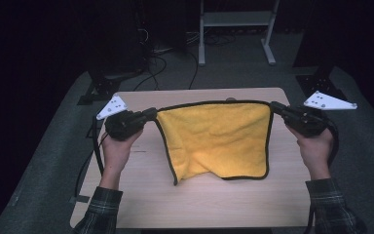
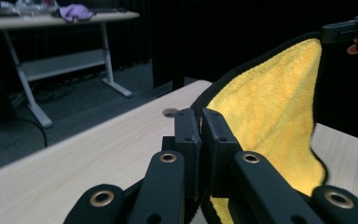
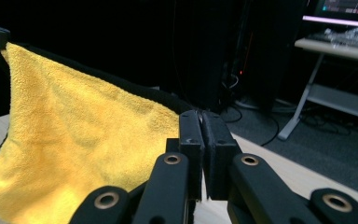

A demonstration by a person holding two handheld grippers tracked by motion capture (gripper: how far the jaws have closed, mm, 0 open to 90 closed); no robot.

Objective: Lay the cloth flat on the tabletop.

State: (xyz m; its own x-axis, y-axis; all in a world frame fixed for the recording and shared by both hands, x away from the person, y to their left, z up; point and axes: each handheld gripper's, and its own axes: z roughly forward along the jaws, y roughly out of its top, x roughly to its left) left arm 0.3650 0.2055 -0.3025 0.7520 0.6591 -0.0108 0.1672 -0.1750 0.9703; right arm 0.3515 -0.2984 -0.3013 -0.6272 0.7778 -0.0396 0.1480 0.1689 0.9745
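Observation:
A yellow cloth [image 1: 214, 139] with a black hem hangs stretched between my two grippers above the light wooden table [image 1: 141, 195]. My left gripper [image 1: 152, 113] is shut on the cloth's upper left corner, my right gripper [image 1: 274, 107] is shut on its upper right corner. The lower edge of the cloth droops toward the tabletop. In the left gripper view the jaws [image 2: 200, 122] pinch the cloth's [image 2: 270, 116] hem, and the other gripper [image 2: 345, 30] holds the far corner. In the right gripper view the closed jaws [image 3: 200, 122] clamp the cloth [image 3: 74, 140].
The table has a small round hole [image 2: 170, 112] near its far edge. Beyond it are grey floor, cables and a white-framed desk [image 1: 236, 22]. Another desk with a purple item [image 2: 74, 11] stands in the left gripper view's background.

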